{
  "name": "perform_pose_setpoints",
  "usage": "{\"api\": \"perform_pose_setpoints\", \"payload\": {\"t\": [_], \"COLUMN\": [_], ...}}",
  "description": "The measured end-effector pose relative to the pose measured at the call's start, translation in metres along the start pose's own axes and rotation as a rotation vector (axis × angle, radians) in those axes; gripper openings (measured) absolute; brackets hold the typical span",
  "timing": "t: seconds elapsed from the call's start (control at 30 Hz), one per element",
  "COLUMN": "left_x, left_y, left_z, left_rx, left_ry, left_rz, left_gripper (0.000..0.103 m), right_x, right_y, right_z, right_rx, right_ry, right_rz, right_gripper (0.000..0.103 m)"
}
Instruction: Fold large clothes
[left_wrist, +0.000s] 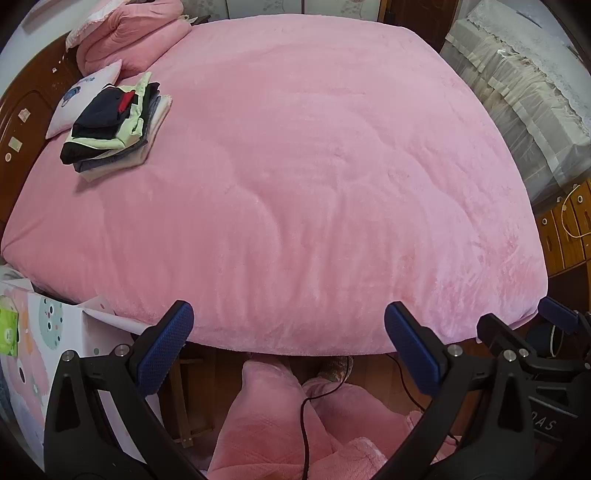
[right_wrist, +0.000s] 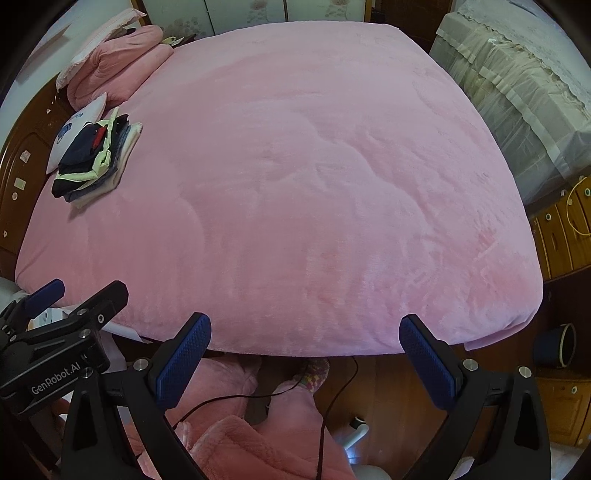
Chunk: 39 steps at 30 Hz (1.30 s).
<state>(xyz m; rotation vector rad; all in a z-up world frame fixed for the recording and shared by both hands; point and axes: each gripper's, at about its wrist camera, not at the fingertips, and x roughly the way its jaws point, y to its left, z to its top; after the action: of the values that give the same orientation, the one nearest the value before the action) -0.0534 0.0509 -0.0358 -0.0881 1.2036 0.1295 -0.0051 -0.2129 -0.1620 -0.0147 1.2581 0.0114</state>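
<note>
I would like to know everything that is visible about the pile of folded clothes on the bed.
The pile of folded clothes lies near the far left corner of the pink bed cover, partly resting on a white pillow. It holds several soft garments stacked flat but unevenly: a dark navy piece with a red patch on top, pale green under it, then black, grey-blue and cream layers. The edges fan out to the right. No gripper touches it; a rolled pink blanket lies behind it.

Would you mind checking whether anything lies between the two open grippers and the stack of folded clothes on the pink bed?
Nothing visible does: only bare pink plush bedcover stretches from the left gripper and right gripper to the folded clothes stack.
</note>
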Motion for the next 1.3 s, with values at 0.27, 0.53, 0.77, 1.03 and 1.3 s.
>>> {"api": "perform_pose_setpoints", "payload": {"t": [0.27,0.53,0.77,1.03,1.3], "left_x": [-0.003,-0.004,-0.005,-0.006,-0.008], "left_y": [0.0,0.004,0.006,0.006,0.001], "left_z": [0.001,0.0,0.001,0.003,0.008], "left_rx": [-0.002,-0.01,-0.014,-0.012,0.007], "left_ry": [-0.007,-0.015,-0.019,-0.022,-0.03], "left_rz": [-0.015,-0.023,-0.026,-0.024,-0.024], "left_gripper": [0.102,0.102,0.102,0.102,0.102], "right_x": [0.002,0.004,0.005,0.006,0.01], "right_y": [-0.004,-0.003,-0.002,-0.002,-0.005], "right_z": [0.0,0.002,0.0,0.0,0.004], "right_rx": [0.02,0.016,0.017,0.018,0.031], "right_ry": [0.012,0.017,0.019,0.021,0.028], "right_rz": [-0.005,-0.003,0.002,0.002,0.006], "right_gripper": [0.103,0.103,0.103,0.103,0.103]}}
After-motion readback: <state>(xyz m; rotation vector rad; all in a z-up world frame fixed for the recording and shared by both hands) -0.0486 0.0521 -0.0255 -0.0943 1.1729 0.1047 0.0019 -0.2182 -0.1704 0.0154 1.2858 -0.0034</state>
